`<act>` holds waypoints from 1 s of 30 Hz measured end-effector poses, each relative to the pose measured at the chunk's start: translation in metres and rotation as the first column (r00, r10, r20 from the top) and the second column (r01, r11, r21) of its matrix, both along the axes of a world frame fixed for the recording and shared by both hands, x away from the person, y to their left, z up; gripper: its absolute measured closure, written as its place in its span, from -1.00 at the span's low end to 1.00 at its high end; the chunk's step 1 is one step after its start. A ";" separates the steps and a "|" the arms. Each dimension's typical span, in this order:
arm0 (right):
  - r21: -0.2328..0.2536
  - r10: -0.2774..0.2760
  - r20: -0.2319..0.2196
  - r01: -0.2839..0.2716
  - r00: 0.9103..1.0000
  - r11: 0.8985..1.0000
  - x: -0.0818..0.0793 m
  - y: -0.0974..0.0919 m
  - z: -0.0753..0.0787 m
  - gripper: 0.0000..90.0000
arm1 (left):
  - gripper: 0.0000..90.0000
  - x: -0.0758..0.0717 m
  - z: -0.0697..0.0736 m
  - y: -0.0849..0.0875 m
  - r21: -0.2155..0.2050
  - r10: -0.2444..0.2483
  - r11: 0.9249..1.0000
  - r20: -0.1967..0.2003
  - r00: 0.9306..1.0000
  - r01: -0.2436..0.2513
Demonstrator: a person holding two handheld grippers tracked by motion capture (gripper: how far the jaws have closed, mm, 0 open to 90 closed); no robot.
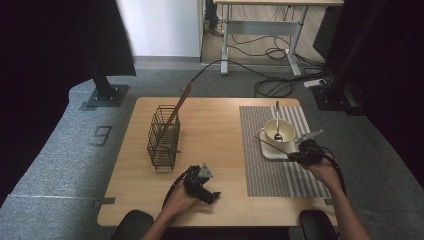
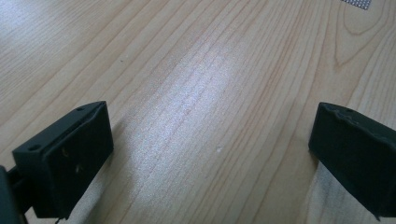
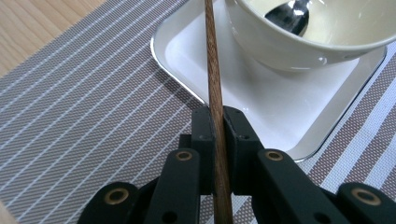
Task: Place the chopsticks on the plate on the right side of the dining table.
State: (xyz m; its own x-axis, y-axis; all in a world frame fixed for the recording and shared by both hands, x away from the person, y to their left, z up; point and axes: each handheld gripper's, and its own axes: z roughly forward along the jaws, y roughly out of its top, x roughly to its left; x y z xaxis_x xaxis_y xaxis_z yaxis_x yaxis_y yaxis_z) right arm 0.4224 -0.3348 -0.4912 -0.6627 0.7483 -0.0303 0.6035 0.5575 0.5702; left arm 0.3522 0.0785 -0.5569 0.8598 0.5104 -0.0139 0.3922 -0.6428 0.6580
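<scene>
Left tongs [image 2: 210, 154] agape, right tongs [image 3: 218, 140] clamped

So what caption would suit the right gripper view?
Right gripper clamping a brown wooden chopstick over the white square plate.

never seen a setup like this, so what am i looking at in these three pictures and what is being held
A person sits at a wooden table with a hand-held gripper in each hand. The high view looks down from above. The other two pictures come from cameras riding on the grippers, looking along their black jaws.

The right hand-held gripper is shut on a wooden chopstick, over a striped placemat and beside a white square plate that carries a bowl with a spoon in it. The left hand-held gripper is open over bare wood, holding nothing. A wire basket stands further left with another chopstick leaning in it.
</scene>
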 end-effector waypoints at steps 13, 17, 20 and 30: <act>0.004 -0.008 -0.025 0.008 1.000 1.000 0.015 -0.008 -0.011 0.78 | -1.00 0.000 0.000 0.000 0.000 0.000 1.000 0.000 1.000 0.000; 0.004 -0.009 -0.022 0.009 1.000 1.000 0.019 -0.010 -0.012 0.75 | -1.00 0.000 0.000 0.000 0.000 0.000 1.000 0.000 1.000 0.000; 0.002 -0.012 -0.026 0.013 1.000 1.000 0.021 -0.011 -0.013 0.74 | -1.00 0.000 0.000 0.000 0.000 0.000 1.000 0.000 1.000 0.000; -0.015 -0.025 -0.033 0.024 0.999 1.000 0.029 -0.015 -0.018 0.65 | -1.00 0.000 0.000 0.000 0.000 0.000 1.000 0.000 1.000 0.000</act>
State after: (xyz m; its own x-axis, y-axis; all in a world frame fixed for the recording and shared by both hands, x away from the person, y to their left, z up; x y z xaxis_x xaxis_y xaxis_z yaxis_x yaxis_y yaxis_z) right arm 0.4518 -0.3495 -0.5090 -0.6450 0.7639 -0.0195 0.6353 0.5503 0.5417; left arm 0.3522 0.0785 -0.5569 0.8598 0.5104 -0.0136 0.3920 -0.6427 0.6582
